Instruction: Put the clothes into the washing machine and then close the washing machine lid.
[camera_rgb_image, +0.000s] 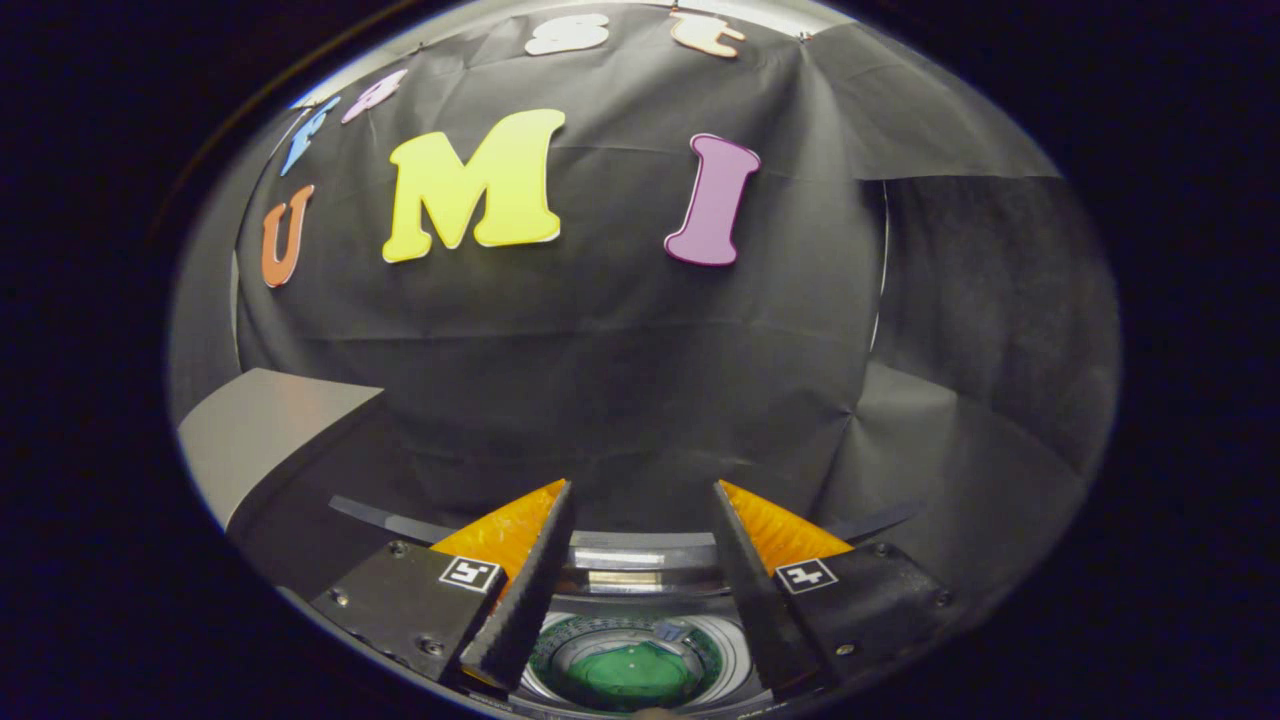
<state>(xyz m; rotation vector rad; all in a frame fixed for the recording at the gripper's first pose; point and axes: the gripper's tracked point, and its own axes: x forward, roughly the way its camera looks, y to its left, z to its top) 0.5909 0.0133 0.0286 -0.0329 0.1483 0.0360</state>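
The gripper (640, 490) hangs above the open washing machine (640, 560), fingers spread apart and holding nothing; the drum (635, 665) shows below, between them.

I'm looking straight down into the washing machine (640, 640) here, sitting right below and between my gripper (640, 495) fingers, which are spread wide with nothing in them. Its top is standing open, showing the round drum ringed by a pale rim, with something green (632, 672) lying at the bottom, can't tell what.
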